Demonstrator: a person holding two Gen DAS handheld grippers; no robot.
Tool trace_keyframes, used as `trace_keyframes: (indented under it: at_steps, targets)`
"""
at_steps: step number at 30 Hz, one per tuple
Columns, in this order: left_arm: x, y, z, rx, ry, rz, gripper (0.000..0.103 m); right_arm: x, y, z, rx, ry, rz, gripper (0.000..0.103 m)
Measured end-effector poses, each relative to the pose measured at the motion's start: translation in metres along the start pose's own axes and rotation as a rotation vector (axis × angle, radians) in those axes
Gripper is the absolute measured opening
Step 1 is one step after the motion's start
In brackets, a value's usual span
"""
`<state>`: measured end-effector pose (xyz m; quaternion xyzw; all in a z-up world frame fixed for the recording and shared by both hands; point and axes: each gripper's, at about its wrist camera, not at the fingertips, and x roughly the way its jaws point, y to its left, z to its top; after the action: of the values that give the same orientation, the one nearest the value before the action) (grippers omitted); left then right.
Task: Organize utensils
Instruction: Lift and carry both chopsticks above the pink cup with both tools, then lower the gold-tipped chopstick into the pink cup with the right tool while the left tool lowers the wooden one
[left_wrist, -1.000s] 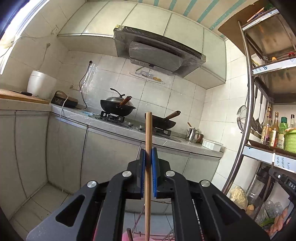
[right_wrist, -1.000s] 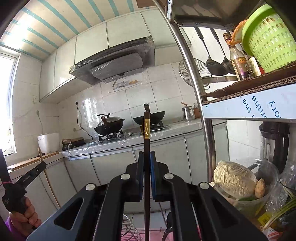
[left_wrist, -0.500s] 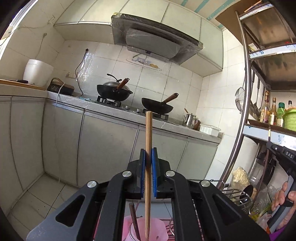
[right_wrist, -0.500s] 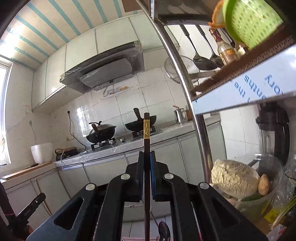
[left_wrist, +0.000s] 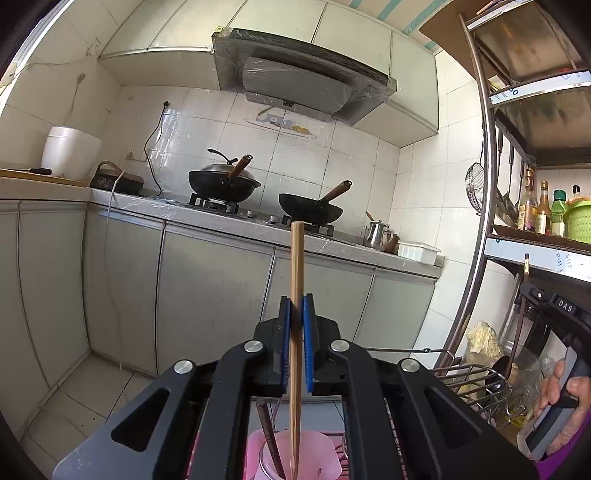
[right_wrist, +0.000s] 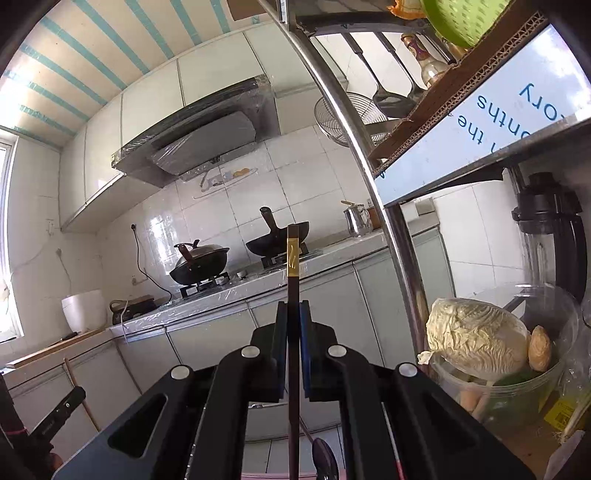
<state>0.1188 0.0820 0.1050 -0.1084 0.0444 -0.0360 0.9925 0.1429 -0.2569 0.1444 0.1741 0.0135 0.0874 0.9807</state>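
My left gripper (left_wrist: 296, 314) is shut on a light wooden chopstick (left_wrist: 296, 280) that stands upright. Its lower end reaches down into a pink cup (left_wrist: 317, 461) at the bottom of the left wrist view, where a dark brown chopstick (left_wrist: 269, 428) leans. My right gripper (right_wrist: 293, 317) is shut on a dark chopstick with a gold band (right_wrist: 292, 258), also upright. Below it, the bowl of a dark spoon (right_wrist: 325, 458) shows. The pink cup's rim (right_wrist: 258, 475) barely shows at the bottom edge of the right wrist view.
A wire dish rack (left_wrist: 469, 380) sits beside the cup. A steel shelf post (right_wrist: 373, 206) rises close on the right, with a clear tub holding a cabbage (right_wrist: 476, 339) behind it. Two woks (left_wrist: 221, 182) stand on the far counter. A hand (left_wrist: 565, 391) holds the other gripper at right.
Both grippers have sunk with their chopsticks still clamped. The pink cup has come up into the left wrist view, and the light chopstick's lower end now sits in it.
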Motion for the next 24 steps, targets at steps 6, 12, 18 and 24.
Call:
trace_keyframes:
  at_steps: [6,12,18,24]
  targets:
    - [-0.007,0.003,-0.017,-0.01,0.07,-0.022,0.006,0.003,0.004,-0.01,-0.011,0.048,0.011,0.006]
    - [-0.015,0.013,-0.033,-0.063,0.149,-0.008,0.006,-0.012,-0.009,-0.035,0.009,0.21,-0.043,0.006]
    - [0.0,0.019,-0.023,-0.08,0.225,0.002,0.006,-0.016,-0.022,-0.047,0.045,0.345,-0.063,0.006]
    - [0.02,0.02,-0.002,-0.092,0.325,-0.039,0.006,0.011,-0.022,-0.019,0.033,0.481,-0.042,0.006]
